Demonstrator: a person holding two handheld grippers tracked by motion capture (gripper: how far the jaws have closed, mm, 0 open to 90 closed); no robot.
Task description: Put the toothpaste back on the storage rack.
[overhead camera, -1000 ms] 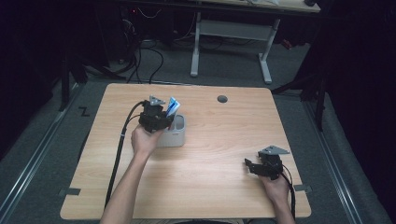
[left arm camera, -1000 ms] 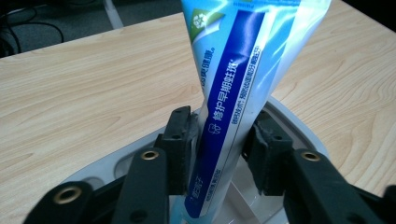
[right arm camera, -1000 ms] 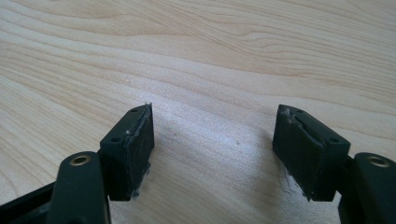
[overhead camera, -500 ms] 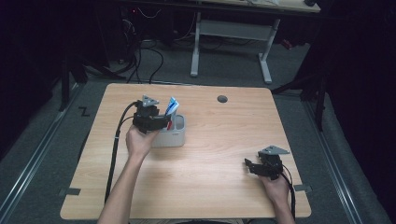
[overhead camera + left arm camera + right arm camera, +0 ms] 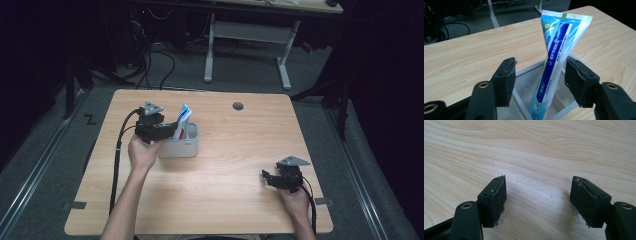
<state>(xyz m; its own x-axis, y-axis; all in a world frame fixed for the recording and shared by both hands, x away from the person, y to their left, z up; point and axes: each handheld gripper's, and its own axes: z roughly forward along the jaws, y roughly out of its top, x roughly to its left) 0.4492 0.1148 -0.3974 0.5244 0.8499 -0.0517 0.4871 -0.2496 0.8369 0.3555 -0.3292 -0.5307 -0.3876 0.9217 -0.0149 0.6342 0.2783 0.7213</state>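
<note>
High view: left gripper (image 5: 176, 129) sits at the grey container (image 5: 187, 149) near table (image 5: 225, 200) centre-left, jaws pointing toward 3 o'clock at the toothpaste tube (image 5: 183, 120), which stands in the container with its crimped end up, leaning toward 12 o'clock. Right gripper (image 5: 266, 178) rests at the table's 5 o'clock corner, well apart, so the left is clearly nearer. Left gripper view: jaws apart, tube (image 5: 554, 65) between them but nearer the right jaw; its long axis runs steeply upward, tilted toward 1 o'clock. Contact with that jaw is probably nil, hard to tell. Right gripper view: jaws apart over bare wood (image 5: 536, 150), holding nothing. Versus 1 s ago: left gripper has shifted from above the container toward its 9 o'clock side; right gripper unchanged.
</note>
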